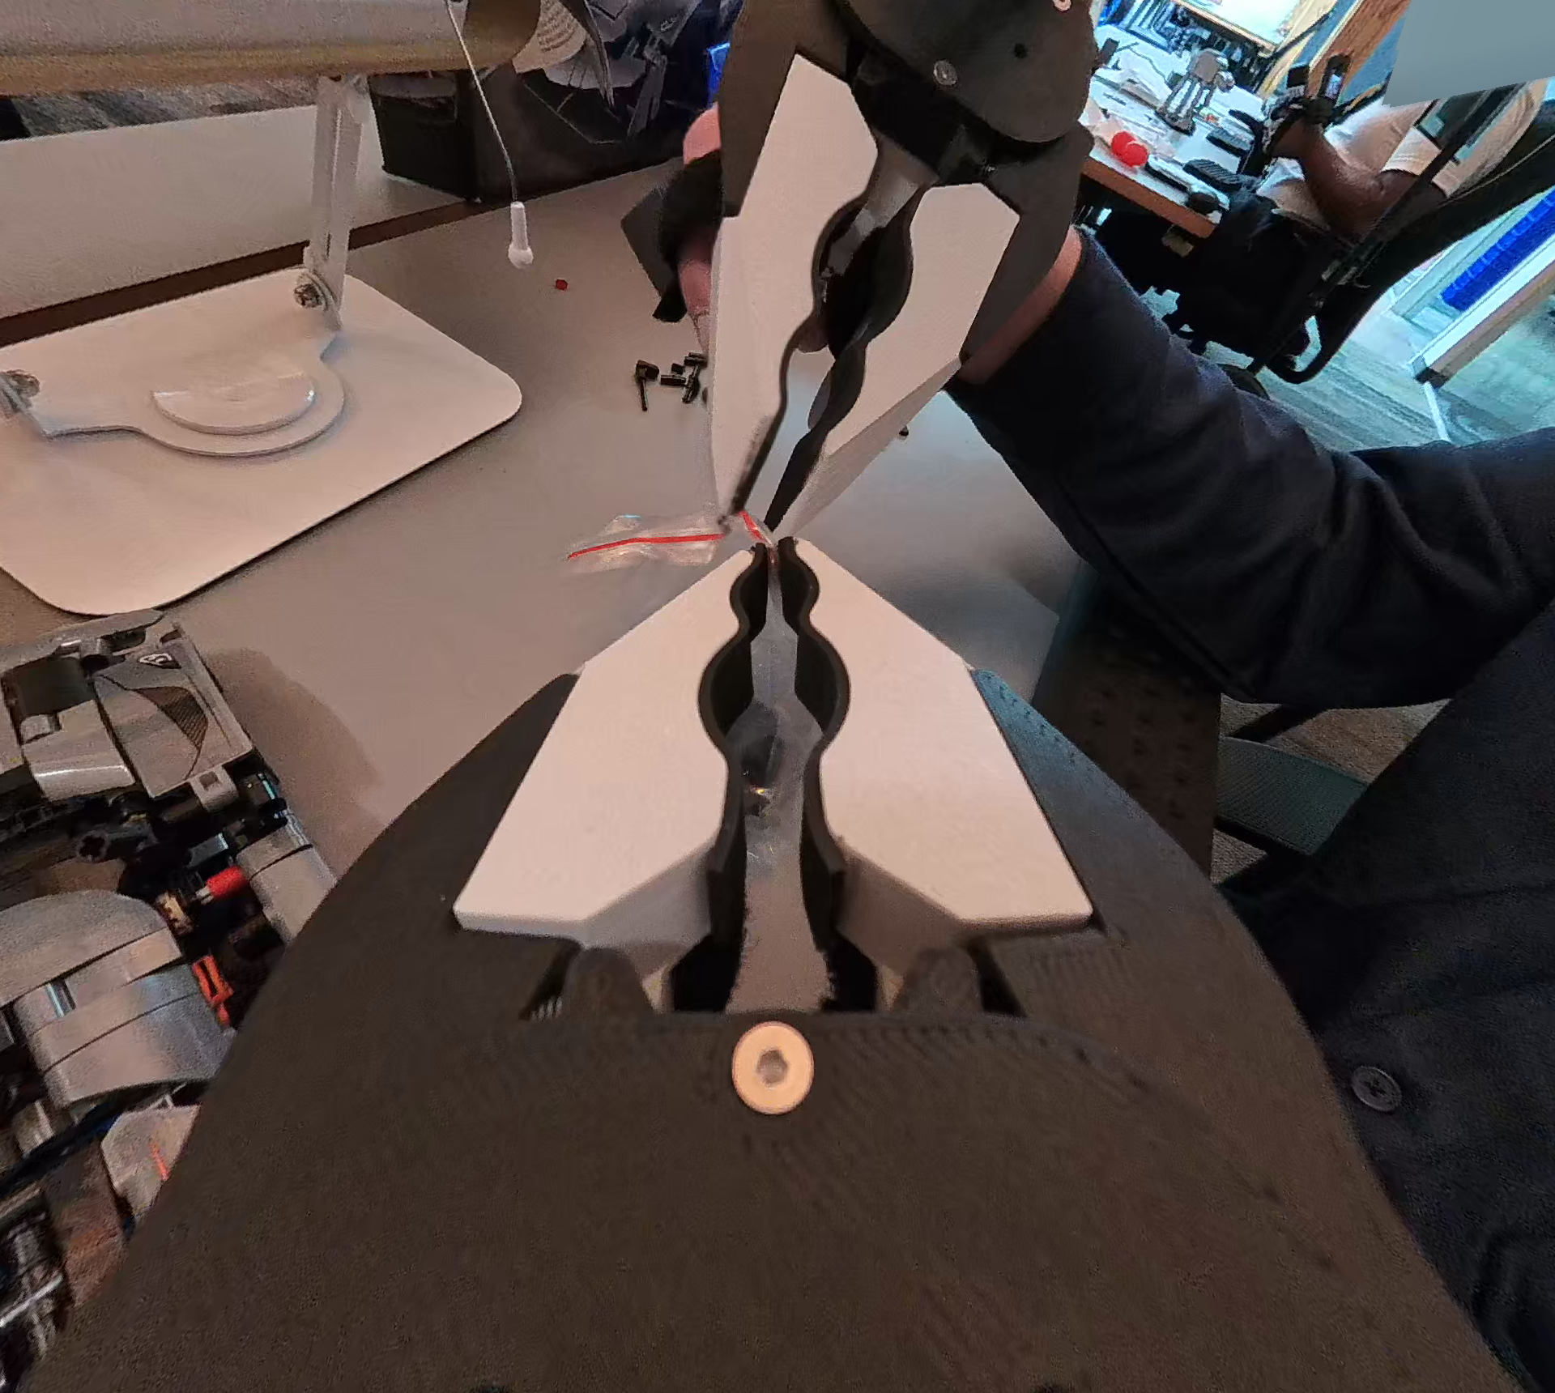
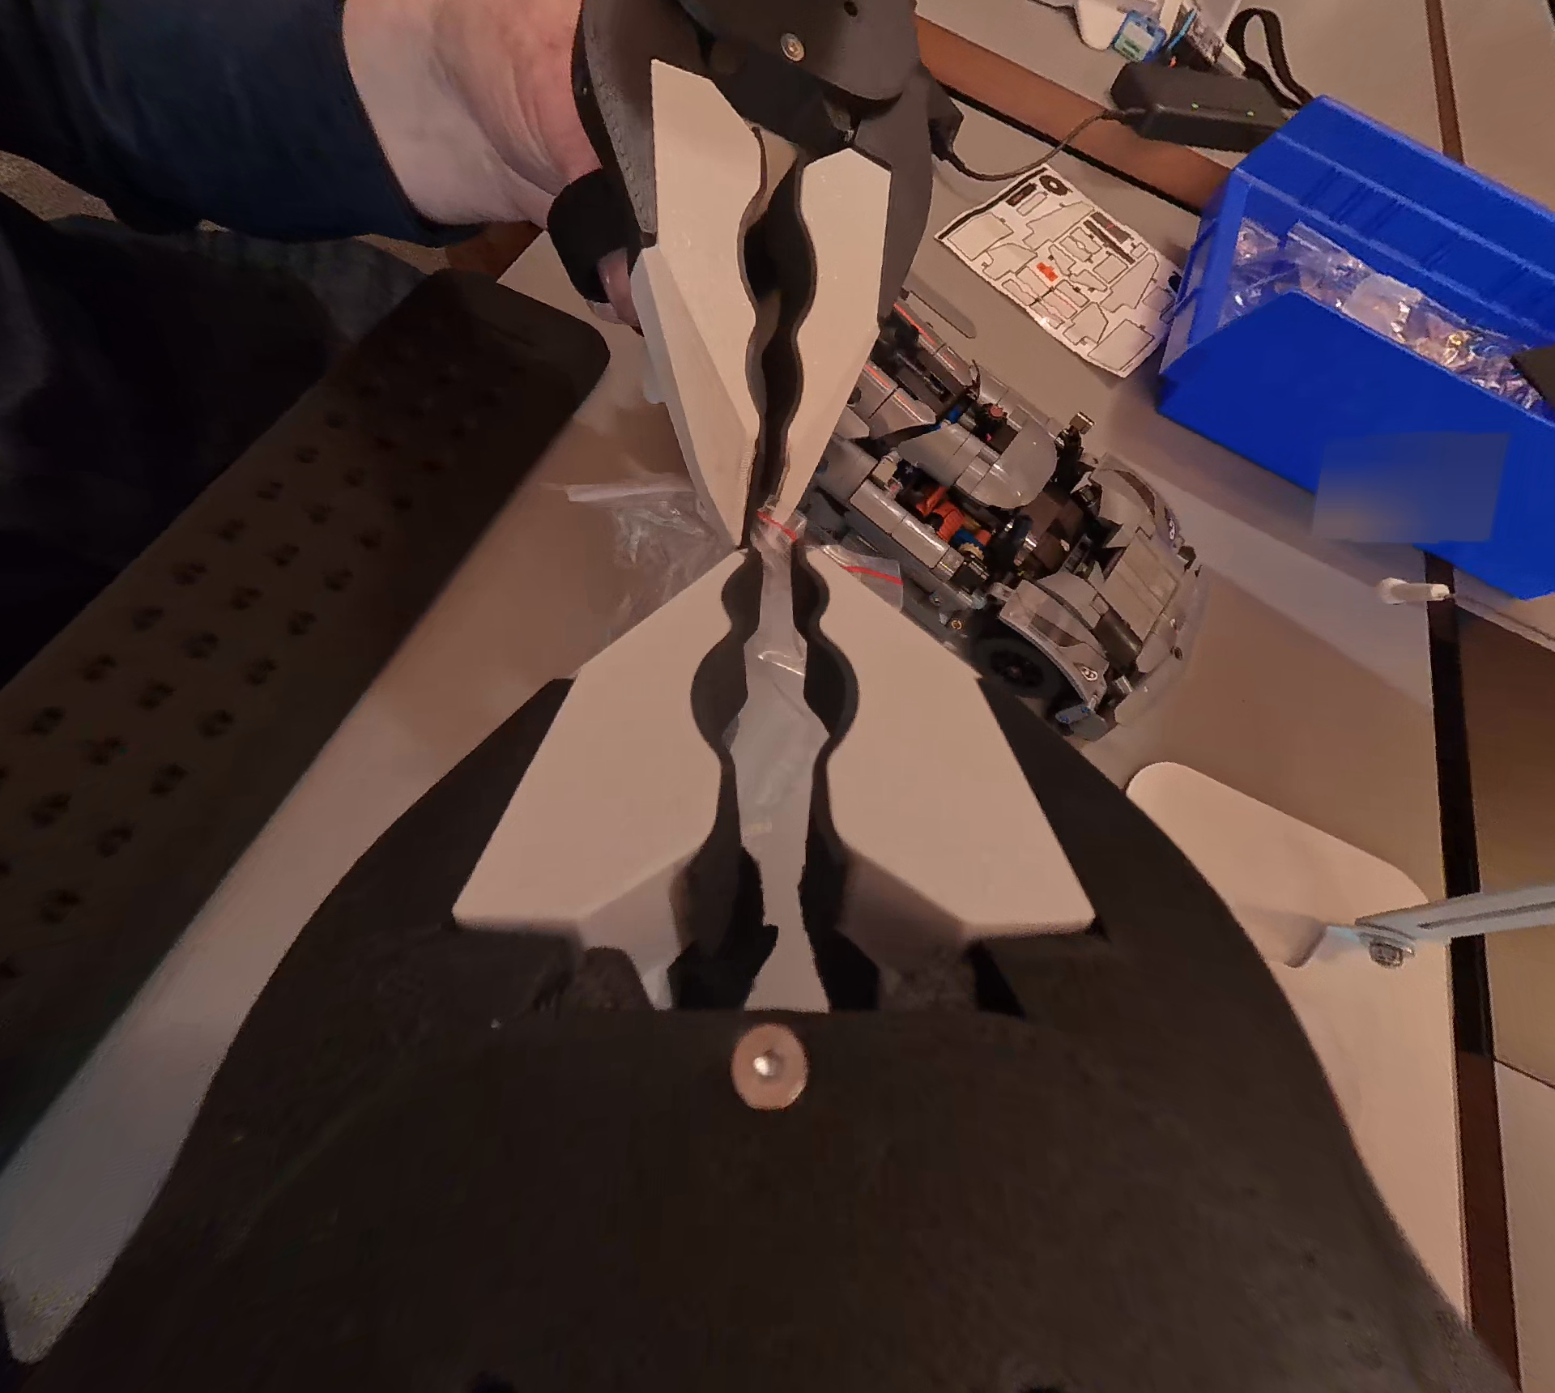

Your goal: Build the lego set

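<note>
Two tools (image 1: 770,549) (image 2: 767,549) pinch one clear bag (image 1: 648,545).

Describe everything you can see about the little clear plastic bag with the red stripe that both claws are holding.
The plastic bag is small, clear and crinkled, with a red strip along its top edge. It hangs above the grey table, pinched at that edge by the left claw and the right claw, both shut, tips nearly touching. Part of it runs between the left claw's fingers; small dark pieces seem to be inside.

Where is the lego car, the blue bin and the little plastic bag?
lego car (image 2: 1010,536): right wrist view, grey middle body.
blue bin (image 2: 1313,376): right wrist view, front wall.
plastic bag (image 1: 639,549): left wrist view, clear part by red strip.
</note>
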{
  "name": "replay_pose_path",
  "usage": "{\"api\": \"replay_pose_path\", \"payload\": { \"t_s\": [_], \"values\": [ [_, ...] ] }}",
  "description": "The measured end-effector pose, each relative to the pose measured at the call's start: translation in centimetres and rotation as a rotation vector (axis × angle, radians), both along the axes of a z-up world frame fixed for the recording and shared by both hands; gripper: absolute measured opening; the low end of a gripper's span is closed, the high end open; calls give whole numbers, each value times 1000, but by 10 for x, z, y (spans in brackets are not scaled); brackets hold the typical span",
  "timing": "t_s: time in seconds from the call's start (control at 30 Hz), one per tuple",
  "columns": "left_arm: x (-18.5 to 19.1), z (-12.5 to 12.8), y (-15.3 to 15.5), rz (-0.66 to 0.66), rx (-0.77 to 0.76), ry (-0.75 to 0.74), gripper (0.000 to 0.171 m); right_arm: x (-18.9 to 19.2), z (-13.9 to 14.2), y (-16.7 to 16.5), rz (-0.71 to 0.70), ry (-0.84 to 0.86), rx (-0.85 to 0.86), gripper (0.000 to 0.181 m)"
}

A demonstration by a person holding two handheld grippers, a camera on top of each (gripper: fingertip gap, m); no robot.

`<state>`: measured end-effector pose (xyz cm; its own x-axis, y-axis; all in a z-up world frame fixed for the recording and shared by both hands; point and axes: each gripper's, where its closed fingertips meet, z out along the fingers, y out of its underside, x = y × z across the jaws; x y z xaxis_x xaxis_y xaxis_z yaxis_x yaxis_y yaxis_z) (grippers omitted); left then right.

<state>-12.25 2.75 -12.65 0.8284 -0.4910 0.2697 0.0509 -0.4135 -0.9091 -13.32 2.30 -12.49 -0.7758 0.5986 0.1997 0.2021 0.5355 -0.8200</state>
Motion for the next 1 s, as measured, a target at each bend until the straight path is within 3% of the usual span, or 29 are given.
{"api": "replay_pose_path", "payload": {
  "t_s": [0.2,0.5,0.8,1.0],
  "values": [
    [-1,6,-3,-10,23,-16,0,2,5,-5,23,15,-32,3],
    [-1,3,-5,-10,22,78,0,3,7,-7,34,-3,-84,2],
    [-4,-3,-2,27,1,135,0,2,6,-4,20,28,-23,0],
    [-4,2,0,59,26,99,0,2,11,-2,15,56,-38,0]
  ]
}}
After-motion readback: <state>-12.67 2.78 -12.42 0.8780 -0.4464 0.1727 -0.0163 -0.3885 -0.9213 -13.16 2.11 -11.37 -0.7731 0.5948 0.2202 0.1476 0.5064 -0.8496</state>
